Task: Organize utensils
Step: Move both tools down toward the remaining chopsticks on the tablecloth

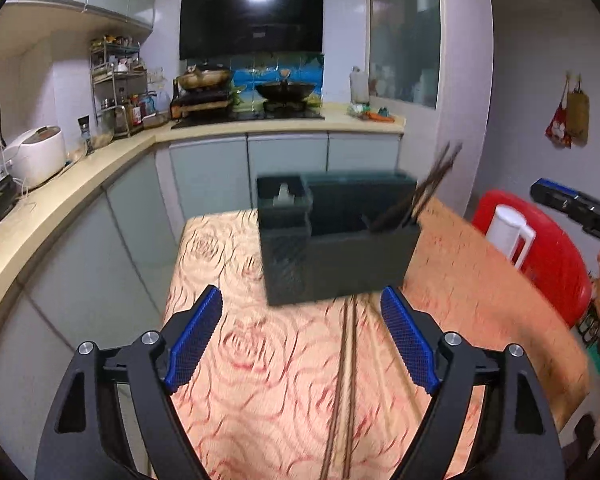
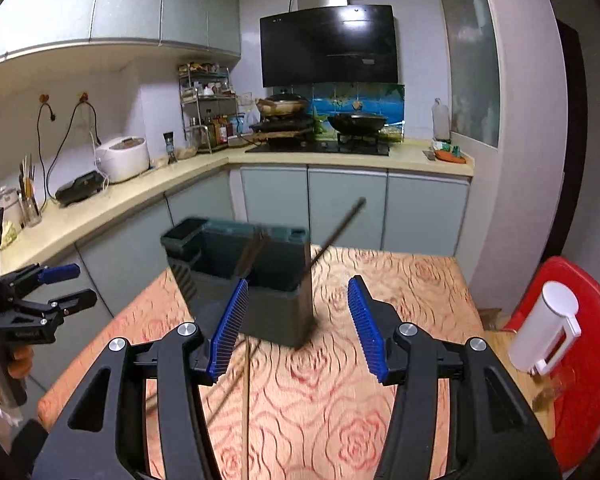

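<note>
Both grippers, left [image 1: 302, 340] and right [image 2: 298, 328], hang spread and empty before the utensil holder [image 1: 336, 248], lining up on loose chopsticks [image 1: 346, 380] lying just in front of it.

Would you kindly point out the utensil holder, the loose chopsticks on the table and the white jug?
Holder [image 1: 340, 264], left wrist view, front wall.
Loose chopsticks [image 1: 346, 360], left wrist view, mid-shaft.
White jug [image 2: 548, 328], right wrist view, body.

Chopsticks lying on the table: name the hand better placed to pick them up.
Left, probably. The chopsticks lie between the open left gripper fingers in its view; in the right wrist view they lie left of the right gripper centre.
</note>
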{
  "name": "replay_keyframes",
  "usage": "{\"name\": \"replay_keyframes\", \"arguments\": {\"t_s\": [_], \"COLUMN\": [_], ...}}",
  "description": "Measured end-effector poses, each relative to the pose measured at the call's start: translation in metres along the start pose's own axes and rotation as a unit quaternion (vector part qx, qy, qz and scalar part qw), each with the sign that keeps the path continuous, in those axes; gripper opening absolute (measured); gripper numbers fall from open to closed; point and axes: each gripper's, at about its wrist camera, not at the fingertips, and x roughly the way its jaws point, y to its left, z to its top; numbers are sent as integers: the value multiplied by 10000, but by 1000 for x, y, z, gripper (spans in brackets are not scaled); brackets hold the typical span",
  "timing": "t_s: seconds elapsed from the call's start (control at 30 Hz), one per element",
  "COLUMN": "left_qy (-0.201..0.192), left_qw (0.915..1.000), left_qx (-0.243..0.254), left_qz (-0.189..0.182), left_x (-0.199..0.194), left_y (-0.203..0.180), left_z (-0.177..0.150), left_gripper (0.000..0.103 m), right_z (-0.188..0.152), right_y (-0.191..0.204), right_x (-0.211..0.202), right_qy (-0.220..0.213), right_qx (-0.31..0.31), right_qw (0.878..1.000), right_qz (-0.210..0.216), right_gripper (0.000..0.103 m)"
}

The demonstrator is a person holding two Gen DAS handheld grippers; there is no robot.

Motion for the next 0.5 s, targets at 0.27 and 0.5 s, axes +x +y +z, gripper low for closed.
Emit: {"name": "replay_keyframes", "arguments": {"t_s": [0.27,0.5], "left_qy": [412,697], "left_qw": [9988,9974], "left_qx": [212,-42], "left_qz": [179,147], "left_x": [1,5], "left_y": [5,16], "left_z": [-70,-112], "left_gripper": [79,79], "right_z": [-67,-100], "right_y": [7,10], "right_x": [-9,-8], "right_qy": [340,577], "right_qx": [-123,-18], "right_qw": [9992,9982], "right_qz": [-159,-132], "right_gripper": [51,51]}}
